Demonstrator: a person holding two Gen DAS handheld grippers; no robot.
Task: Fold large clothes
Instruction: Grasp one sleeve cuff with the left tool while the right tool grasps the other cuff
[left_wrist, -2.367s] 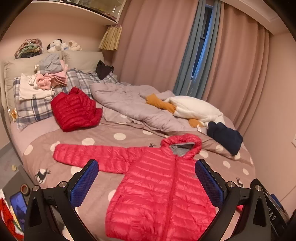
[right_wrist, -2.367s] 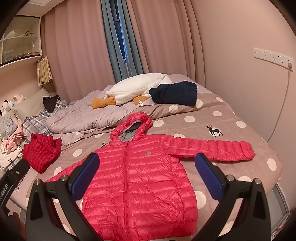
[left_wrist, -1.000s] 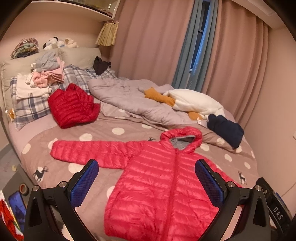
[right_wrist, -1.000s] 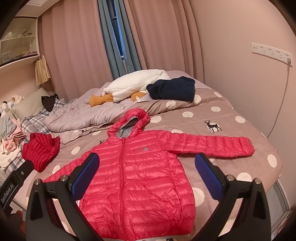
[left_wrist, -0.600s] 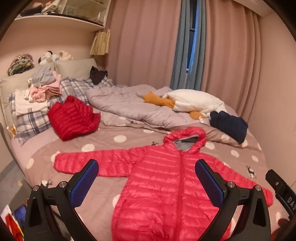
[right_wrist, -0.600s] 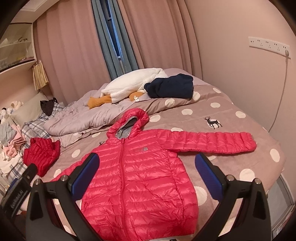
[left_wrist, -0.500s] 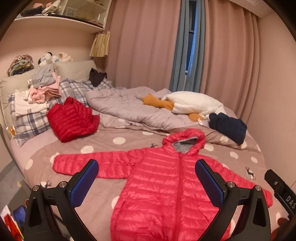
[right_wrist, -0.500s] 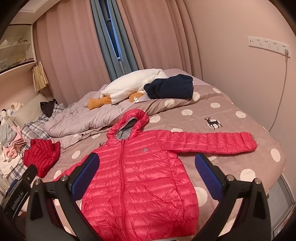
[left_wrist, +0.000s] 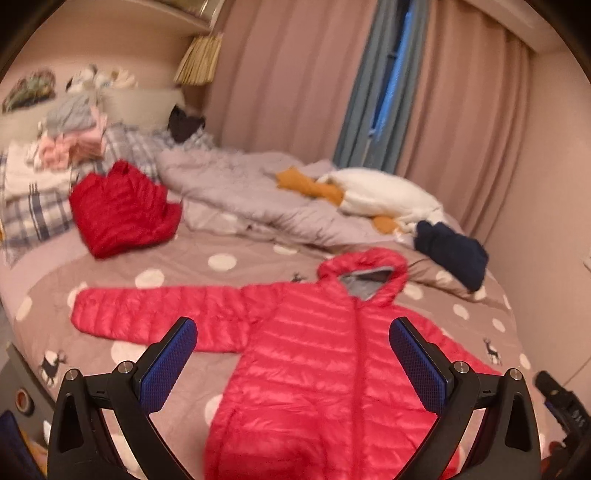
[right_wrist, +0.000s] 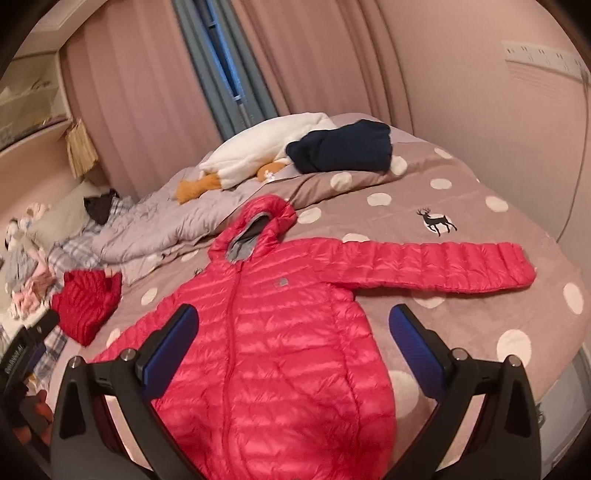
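We see the bright red hooded puffer jacket spread flat, zipped, sleeves out, on the near part of the polka-dot brown bed. Our left claw and right claw both hover above it, spread wide and holding nothing.

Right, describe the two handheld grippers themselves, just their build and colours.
Both look alike. The left gripper and right gripper each have two matte black, curved plastic fingers with silver screw heads at the joints. Each finger ends in a flat rectangular pad faced in blue, finely dimpled rubber. No cables, sleeves or hands are visible.
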